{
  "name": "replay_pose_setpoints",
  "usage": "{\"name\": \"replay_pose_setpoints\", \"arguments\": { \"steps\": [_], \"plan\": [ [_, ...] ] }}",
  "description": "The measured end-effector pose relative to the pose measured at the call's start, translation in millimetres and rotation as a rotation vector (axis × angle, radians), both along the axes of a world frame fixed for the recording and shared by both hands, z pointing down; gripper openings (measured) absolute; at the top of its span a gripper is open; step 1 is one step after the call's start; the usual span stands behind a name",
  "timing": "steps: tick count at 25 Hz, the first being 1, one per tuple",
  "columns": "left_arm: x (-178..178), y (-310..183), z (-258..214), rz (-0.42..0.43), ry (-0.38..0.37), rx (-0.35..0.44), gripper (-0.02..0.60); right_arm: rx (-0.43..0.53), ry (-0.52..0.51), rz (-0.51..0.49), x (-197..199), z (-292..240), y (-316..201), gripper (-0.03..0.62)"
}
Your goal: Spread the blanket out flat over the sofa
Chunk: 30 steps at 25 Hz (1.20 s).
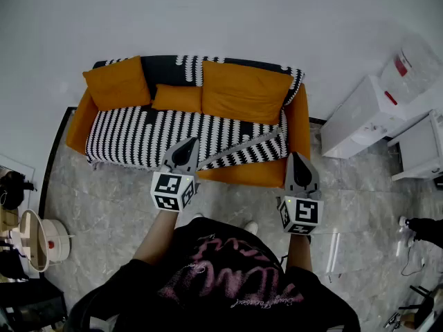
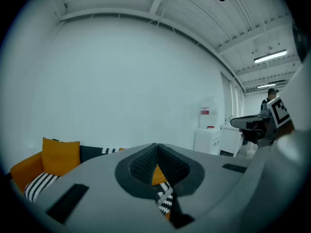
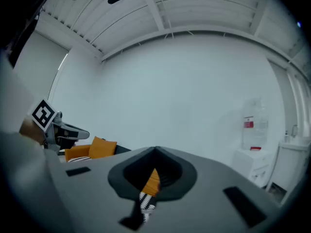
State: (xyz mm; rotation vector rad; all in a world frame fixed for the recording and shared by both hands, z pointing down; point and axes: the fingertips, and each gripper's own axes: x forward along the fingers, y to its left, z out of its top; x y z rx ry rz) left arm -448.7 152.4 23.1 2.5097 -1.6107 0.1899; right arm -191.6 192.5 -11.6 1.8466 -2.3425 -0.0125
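Note:
An orange sofa (image 1: 297, 120) stands against the white wall. A black-and-white patterned blanket (image 1: 166, 131) covers its seat and hangs over the backrest (image 1: 187, 66). Near the right front, one strip of it lies folded in a diagonal ridge (image 1: 243, 149). Three orange cushions (image 1: 243, 90) lean on the back. My left gripper (image 1: 188, 145) hovers before the sofa's front edge, jaws shut and holding nothing. My right gripper (image 1: 297, 158) is level with it by the right armrest, also shut and holding nothing. Sofa and blanket (image 2: 166, 198) show below the left gripper's (image 2: 156, 145) closed jaws, and likewise under the right gripper (image 3: 155, 150).
White cabinets (image 1: 363, 113) stand right of the sofa. A round white device (image 1: 43, 239) sits on the marble floor at the left. A person's foot (image 1: 421, 228) shows at the far right edge. My own shoes (image 1: 250, 227) are just short of the sofa.

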Motion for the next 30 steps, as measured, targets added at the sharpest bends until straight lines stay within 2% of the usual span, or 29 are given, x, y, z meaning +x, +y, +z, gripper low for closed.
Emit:
{"name": "replay_pose_setpoints", "arguments": {
  "steps": [17,30],
  "plan": [
    [-1,5,-1,-0.007,-0.015,-0.003,0.011,0.004,0.011,-0.025,-3,0,-2,0.02],
    [22,13,2,-0.004,-0.066,-0.006,0.011,0.017,-0.006,-0.029,22,7,5,0.021]
  ]
}}
